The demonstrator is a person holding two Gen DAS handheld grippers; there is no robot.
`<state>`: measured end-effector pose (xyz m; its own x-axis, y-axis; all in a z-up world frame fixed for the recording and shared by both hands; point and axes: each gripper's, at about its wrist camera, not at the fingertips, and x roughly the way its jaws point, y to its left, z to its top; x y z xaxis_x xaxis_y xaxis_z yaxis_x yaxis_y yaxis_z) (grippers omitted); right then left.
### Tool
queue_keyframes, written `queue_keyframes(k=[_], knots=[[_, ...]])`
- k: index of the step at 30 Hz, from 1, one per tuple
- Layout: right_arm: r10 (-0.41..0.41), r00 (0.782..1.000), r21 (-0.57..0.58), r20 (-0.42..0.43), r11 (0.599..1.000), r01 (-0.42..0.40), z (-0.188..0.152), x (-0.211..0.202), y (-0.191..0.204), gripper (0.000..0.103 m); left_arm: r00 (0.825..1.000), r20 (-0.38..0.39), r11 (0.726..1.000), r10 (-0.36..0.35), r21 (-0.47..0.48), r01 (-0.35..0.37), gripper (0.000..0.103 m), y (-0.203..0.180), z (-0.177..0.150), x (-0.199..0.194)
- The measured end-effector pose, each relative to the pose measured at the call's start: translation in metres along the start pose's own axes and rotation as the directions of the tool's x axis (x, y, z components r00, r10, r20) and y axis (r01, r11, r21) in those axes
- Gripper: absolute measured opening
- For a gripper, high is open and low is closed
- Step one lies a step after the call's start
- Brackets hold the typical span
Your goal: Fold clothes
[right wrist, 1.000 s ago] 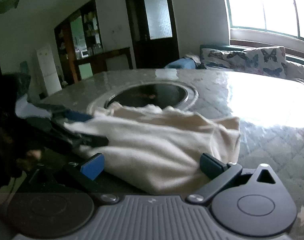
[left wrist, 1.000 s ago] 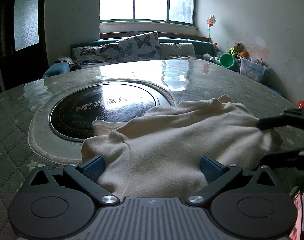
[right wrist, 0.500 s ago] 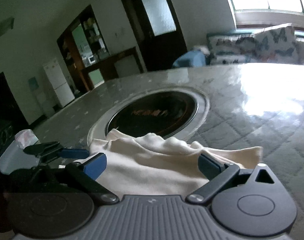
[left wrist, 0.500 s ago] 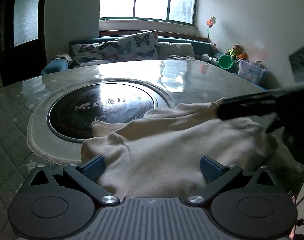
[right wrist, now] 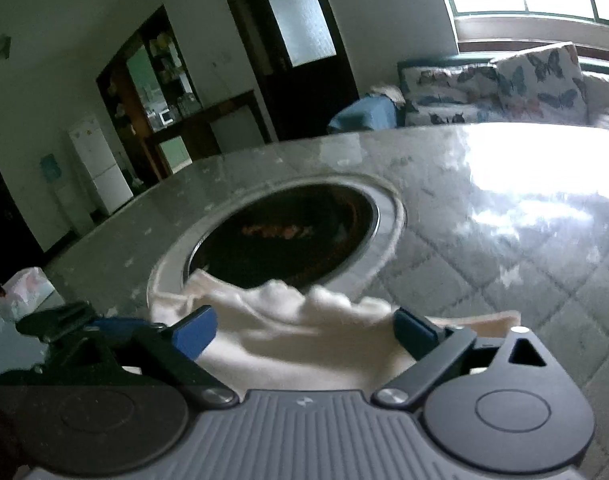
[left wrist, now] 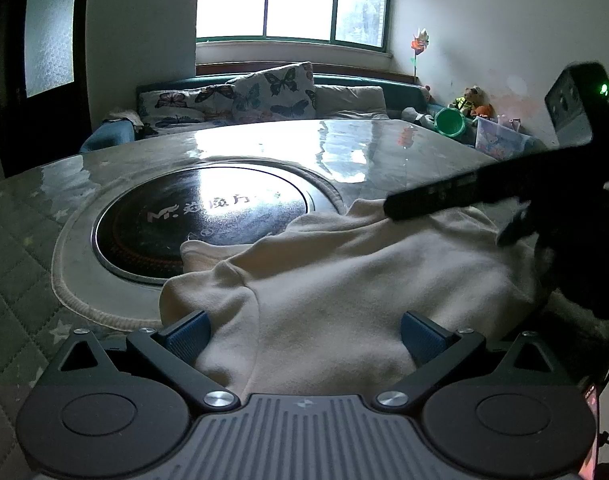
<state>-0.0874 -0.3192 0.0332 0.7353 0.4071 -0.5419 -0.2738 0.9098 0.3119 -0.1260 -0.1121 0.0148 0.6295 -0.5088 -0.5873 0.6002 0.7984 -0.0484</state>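
While one cream garment [left wrist: 344, 280] lies bunched on the desk [left wrist: 44, 240], its far edge lapping the round black hob [left wrist: 200, 216], both grippers sit over its near side. Left gripper [left wrist: 304, 336] and right gripper [right wrist: 304, 332]: fingers spread, cloth between them, pinching nothing, seemingly placed to take hold for a fold.

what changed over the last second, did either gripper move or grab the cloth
The right gripper rose and swung over the cream garment, open, gripping nothing. The left gripper stayed open at the near edge; the garment lies as before on the table.
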Motion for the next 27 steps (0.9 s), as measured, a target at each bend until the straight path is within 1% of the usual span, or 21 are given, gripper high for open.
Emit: queue_keyframes(k=[1,2,4,5,6,8,9,10,12,14,16,18,20,21,22,24,25,27], knots=[[0.005,1.0,0.01,-0.001,1.0,-0.005,0.005,0.001,-0.003,0.084,1.0,-0.001,1.0,-0.001,0.0,0.001,0.103,0.0,0.0,0.0],[0.011,1.0,0.02,-0.003,1.0,-0.01,0.009,0.002,-0.006,0.08,1.0,-0.002,1.0,-0.002,-0.001,0.002,0.103,0.0,0.0,0.0],[0.002,1.0,0.058,-0.013,0.998,-0.001,0.017,0.006,-0.016,0.062,1.0,-0.002,1.0,-0.001,-0.004,0.001,0.103,0.001,0.0,-0.001],[0.001,1.0,0.086,-0.022,0.996,0.001,0.019,0.008,-0.023,0.058,1.0,-0.001,1.0,0.0,-0.003,0.0,0.103,0.001,0.001,0.0],[0.003,1.0,0.115,-0.028,0.993,0.0,0.022,0.01,-0.029,0.05,1.0,-0.001,1.0,0.002,-0.001,-0.002,0.103,0.0,0.0,0.0],[-0.005,0.999,0.157,-0.037,0.988,0.011,0.024,0.013,-0.039,0.044,1.0,0.0,1.0,0.002,0.001,-0.002,0.103,0.0,0.001,0.0],[-0.017,0.998,0.177,-0.054,0.984,0.026,0.024,0.017,-0.045,0.038,1.0,0.0,1.0,0.002,0.002,-0.002,0.103,0.0,0.001,0.0],[-0.026,0.997,0.184,-0.069,0.982,0.038,0.024,0.02,-0.048,0.038,1.0,0.0,1.0,0.001,0.002,-0.001,0.103,0.001,0.001,0.001],[-0.016,0.996,0.181,-0.088,0.983,0.032,0.022,0.024,-0.05,0.037,1.0,-0.001,1.0,0.001,0.003,-0.001,0.103,0.001,0.001,0.001],[-0.01,0.995,0.167,-0.099,0.986,0.026,0.02,0.026,-0.048,0.028,1.0,0.0,1.0,0.001,0.004,-0.001,0.103,0.001,0.001,0.001],[-0.036,0.997,0.15,-0.071,0.988,0.046,0.019,0.023,-0.045,0.01,1.0,0.0,1.0,0.002,0.007,-0.002,0.103,0.001,0.001,0.001],[-0.061,0.997,0.135,-0.042,0.989,0.066,0.019,0.02,-0.042,0.005,1.0,0.0,1.0,0.003,0.009,-0.003,0.103,0.0,0.001,0.001],[-0.086,0.996,0.12,-0.013,0.989,0.087,0.019,0.017,-0.039,0.004,1.0,0.0,1.0,0.003,0.011,-0.003,0.103,0.0,0.001,0.001],[-0.099,0.995,0.121,0.016,0.988,0.097,0.02,0.013,-0.038,0.003,1.0,0.0,1.0,0.003,0.012,-0.003,0.103,0.0,0.001,0.001],[-0.113,0.993,0.118,0.031,0.987,0.108,0.02,0.011,-0.037,0.0,1.0,0.0,1.0,0.004,0.013,-0.004,0.103,-0.001,0.001,0.001],[-0.143,0.989,0.101,0.033,0.985,0.139,0.024,0.013,-0.036,0.001,1.0,0.0,1.0,0.007,0.016,-0.007,0.103,-0.001,0.001,0.001],[-0.139,0.99,0.107,0.013,0.985,0.137,0.024,0.016,-0.038,0.001,1.0,-0.001,1.0,0.007,0.017,-0.007,0.103,-0.002,0.001,0.001],[-0.16,0.987,0.092,0.014,0.983,0.158,0.023,0.018,-0.037,0.002,1.0,-0.001,1.0,0.007,0.016,-0.007,0.103,-0.002,0.001,0.001]])
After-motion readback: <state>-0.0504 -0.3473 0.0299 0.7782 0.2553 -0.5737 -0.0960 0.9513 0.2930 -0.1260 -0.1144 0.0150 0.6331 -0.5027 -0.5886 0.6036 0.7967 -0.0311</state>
